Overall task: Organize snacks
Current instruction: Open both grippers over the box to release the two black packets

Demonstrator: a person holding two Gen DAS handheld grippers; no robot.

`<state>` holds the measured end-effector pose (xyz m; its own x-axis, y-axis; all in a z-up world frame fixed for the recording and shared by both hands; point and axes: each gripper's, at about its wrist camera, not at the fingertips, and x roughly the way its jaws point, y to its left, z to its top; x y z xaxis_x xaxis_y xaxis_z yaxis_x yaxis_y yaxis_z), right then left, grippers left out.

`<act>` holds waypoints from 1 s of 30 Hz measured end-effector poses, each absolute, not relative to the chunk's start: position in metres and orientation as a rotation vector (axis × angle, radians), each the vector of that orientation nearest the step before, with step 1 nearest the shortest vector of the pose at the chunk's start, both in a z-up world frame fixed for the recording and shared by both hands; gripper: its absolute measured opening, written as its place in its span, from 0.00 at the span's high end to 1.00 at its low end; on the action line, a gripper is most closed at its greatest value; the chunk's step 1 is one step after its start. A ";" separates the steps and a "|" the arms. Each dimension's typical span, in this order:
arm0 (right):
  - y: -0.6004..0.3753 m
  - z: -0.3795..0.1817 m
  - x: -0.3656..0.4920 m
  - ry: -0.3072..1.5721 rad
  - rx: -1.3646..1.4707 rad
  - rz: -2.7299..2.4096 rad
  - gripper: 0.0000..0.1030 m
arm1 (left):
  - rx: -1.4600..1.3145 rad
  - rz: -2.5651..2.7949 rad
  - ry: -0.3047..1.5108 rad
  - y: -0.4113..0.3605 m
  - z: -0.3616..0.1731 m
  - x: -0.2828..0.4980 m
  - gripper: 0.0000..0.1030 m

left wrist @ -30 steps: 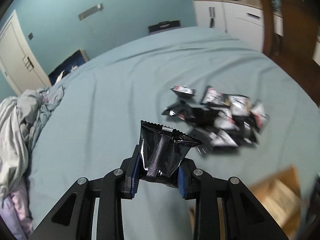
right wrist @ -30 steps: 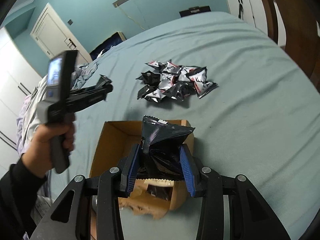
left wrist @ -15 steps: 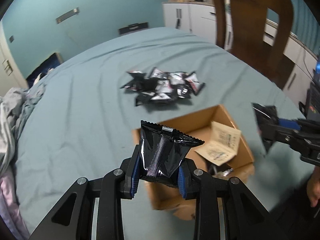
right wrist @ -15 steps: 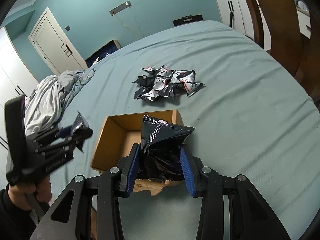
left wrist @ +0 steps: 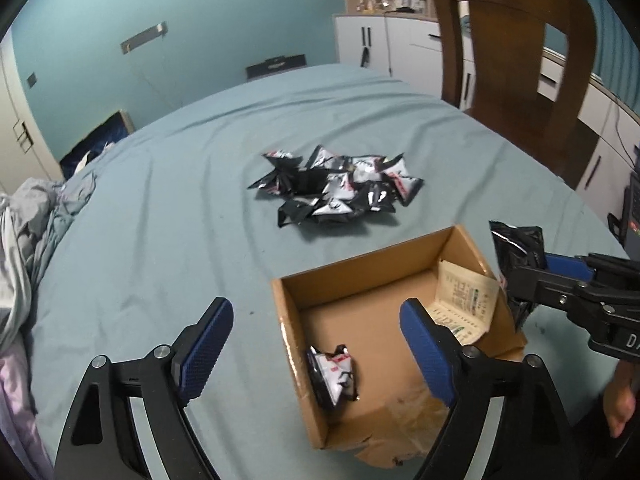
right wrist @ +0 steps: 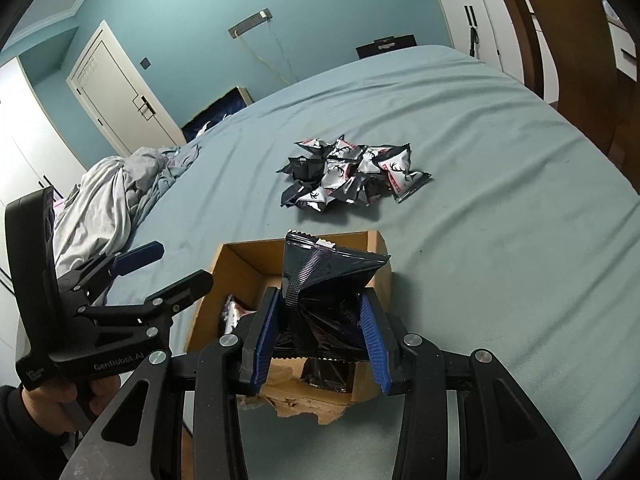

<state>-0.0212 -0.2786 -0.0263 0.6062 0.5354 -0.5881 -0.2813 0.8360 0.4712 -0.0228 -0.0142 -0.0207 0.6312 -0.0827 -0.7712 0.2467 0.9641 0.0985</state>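
An open cardboard box [left wrist: 360,264] sits on the teal bed sheet, with a pile of black and silver snack packets [left wrist: 340,192] beyond it. My left gripper [left wrist: 316,312] hangs over the box's left wall; its jaws are opening, with nothing between the pads. One snack packet [left wrist: 332,376] lies inside the box against that wall. My right gripper [right wrist: 320,308] is shut on a black snack packet [right wrist: 324,280] above the box [right wrist: 236,264], and the left gripper [right wrist: 176,266] is at its left. From the left wrist view, the right gripper [left wrist: 520,276] is at the box's right rim.
A printed paper leaflet [left wrist: 464,300] leans inside the box. The box's near edge is torn. Crumpled bedding [right wrist: 108,200] lies at the left of the bed. A wooden chair [left wrist: 512,60] and white cabinets [left wrist: 384,44] stand beyond the bed's right side.
My left gripper swung from the pile to over the box, then its jaws opened and its black packet dropped into the box. The right gripper kept its packet and stayed put.
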 end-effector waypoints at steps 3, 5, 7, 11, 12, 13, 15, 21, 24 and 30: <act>-0.276 -0.028 -0.017 0.805 0.351 0.491 0.63 | 0.228 -0.142 0.888 -0.012 -0.027 -0.018 0.10; -0.272 -0.029 -0.015 0.817 0.346 0.514 0.63 | 0.243 -0.114 0.896 -0.010 -0.030 -0.016 0.06; -0.269 -0.027 -0.016 0.816 0.339 0.526 0.62 | 0.241 -0.106 0.902 -0.009 -0.031 -0.014 0.06; -0.265 -0.029 -0.012 0.824 0.334 0.524 0.61 | 0.227 -0.089 0.904 -0.004 -0.031 -0.013 0.06; -0.266 -0.030 -0.010 0.829 0.349 0.527 0.61 | 0.226 -0.084 0.904 -0.004 -0.031 -0.012 0.06; -0.269 -0.032 -0.009 0.833 0.385 0.532 0.58 | 0.224 -0.078 0.904 -0.003 -0.031 -0.012 0.06; -0.278 -0.035 -0.007 0.820 0.468 0.524 0.37 | 0.220 -0.069 0.906 -0.001 -0.031 -0.011 0.06; -0.306 -0.034 -0.007 0.781 0.543 0.338 0.16 | 0.222 -0.042 0.921 0.002 -0.035 -0.007 0.06; -0.310 -0.031 -0.007 0.788 0.509 0.262 0.16 | 0.228 -0.030 0.924 0.003 -0.036 -0.006 0.06; -0.306 -0.018 -0.010 0.786 0.358 0.117 0.16 | 0.221 -0.012 0.918 0.005 -0.034 -0.006 0.06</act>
